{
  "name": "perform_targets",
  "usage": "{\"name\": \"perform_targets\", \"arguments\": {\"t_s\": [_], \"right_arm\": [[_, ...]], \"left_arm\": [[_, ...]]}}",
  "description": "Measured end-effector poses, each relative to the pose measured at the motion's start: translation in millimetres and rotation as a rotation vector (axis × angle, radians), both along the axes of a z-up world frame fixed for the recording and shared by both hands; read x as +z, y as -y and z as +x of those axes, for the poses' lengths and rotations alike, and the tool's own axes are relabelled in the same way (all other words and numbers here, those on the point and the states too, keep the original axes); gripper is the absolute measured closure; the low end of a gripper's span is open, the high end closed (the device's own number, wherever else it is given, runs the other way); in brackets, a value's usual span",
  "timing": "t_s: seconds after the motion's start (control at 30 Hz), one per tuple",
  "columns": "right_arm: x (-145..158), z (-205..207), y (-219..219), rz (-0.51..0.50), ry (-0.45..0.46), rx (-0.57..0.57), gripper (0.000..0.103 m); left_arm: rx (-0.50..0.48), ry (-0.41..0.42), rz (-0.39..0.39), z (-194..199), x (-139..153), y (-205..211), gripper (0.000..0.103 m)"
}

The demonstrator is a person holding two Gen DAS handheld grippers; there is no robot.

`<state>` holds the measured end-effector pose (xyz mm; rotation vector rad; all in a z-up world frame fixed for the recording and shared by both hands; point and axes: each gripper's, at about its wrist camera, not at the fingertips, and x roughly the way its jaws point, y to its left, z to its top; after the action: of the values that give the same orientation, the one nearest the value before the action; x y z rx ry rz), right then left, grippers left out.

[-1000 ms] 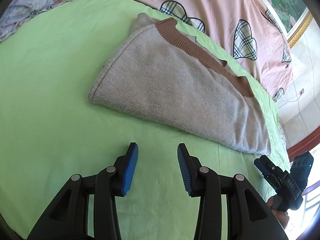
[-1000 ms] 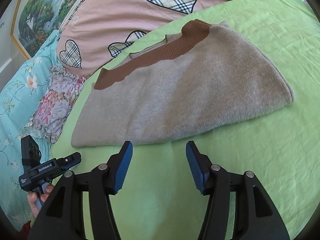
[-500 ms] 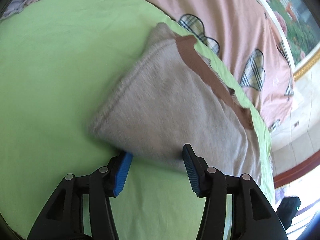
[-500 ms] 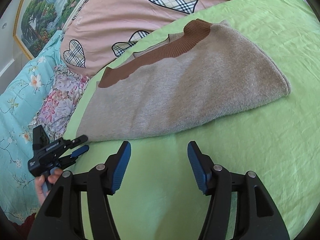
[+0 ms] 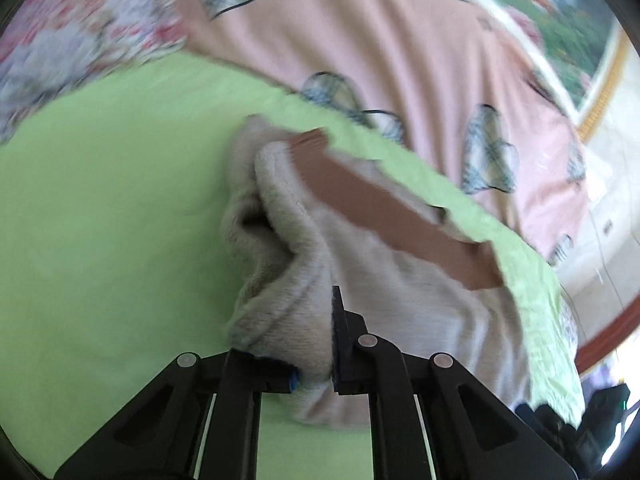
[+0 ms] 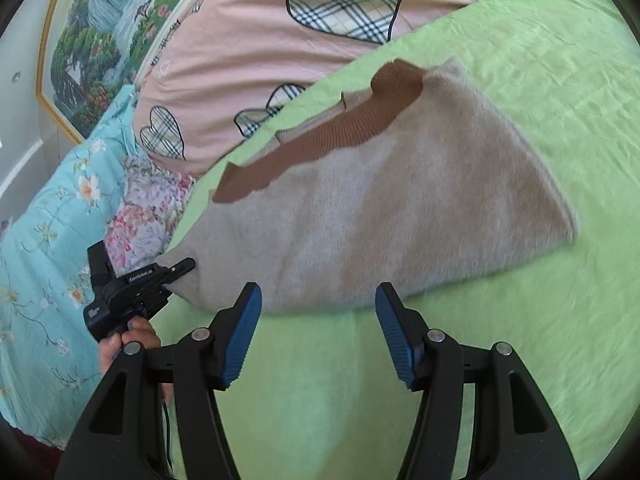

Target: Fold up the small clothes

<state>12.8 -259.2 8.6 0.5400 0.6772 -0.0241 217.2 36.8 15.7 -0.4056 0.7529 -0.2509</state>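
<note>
A folded beige knit sweater (image 6: 400, 208) with brown ribbed trim (image 6: 332, 136) lies on the green sheet (image 6: 540, 80). In the left wrist view my left gripper (image 5: 316, 364) is shut on the sweater's near corner (image 5: 296, 320), which bunches between the jaws; this view is blurred. The left gripper also shows in the right wrist view (image 6: 160, 280) at the sweater's left corner. My right gripper (image 6: 318, 336) is open and empty, just short of the sweater's near edge.
A pink quilt with plaid hearts (image 6: 320, 32) lies behind the sweater. A floral pillow (image 6: 144, 216) and a turquoise flowered cover (image 6: 48, 272) lie at the left. A framed landscape picture (image 6: 100, 32) hangs on the wall.
My left gripper moved forward onto the sweater's corner and shut on it, bunching the cloth. My right gripper stayed open and edged closer to the near edge.
</note>
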Motion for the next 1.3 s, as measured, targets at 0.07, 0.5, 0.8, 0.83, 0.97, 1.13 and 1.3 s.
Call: {"name": "perform_targets", "arguments": {"t_s": [0.07, 0.5, 0.8, 0.83, 0.97, 1.13, 1.3], "right_arm": [[11, 8, 16, 0.028, 0.016, 0.001, 0.043], [3, 149, 41, 0.266, -0.119, 0.251, 0.027], [-28, 255, 9, 0.282, -0.224, 0.327, 0.085], [-25, 258, 9, 0.284, -0.219, 0.32, 0.086], [22, 234, 9, 0.171, -0.117, 0.35, 0.087], [72, 187, 52, 0.001, -0.055, 0.282, 0.087], [42, 156, 107, -0.055, -0.157, 0.159, 0.087]], "left_arm": [[-0.093, 0.042, 0.022, -5, 14, 33, 0.094], [-0.337, -0.047, 0.094, -2, -34, 135, 0.096], [-0.344, -0.042, 0.117, -1, -21, 130, 0.096], [-0.35, -0.034, 0.116, -3, -17, 130, 0.096], [-0.424, 0.018, 0.08, -9, 10, 148, 0.096], [-0.561, 0.029, -0.006, -14, 18, 200, 0.095], [-0.62, -0.051, 0.033, -13, -22, 258, 0.095]]}}
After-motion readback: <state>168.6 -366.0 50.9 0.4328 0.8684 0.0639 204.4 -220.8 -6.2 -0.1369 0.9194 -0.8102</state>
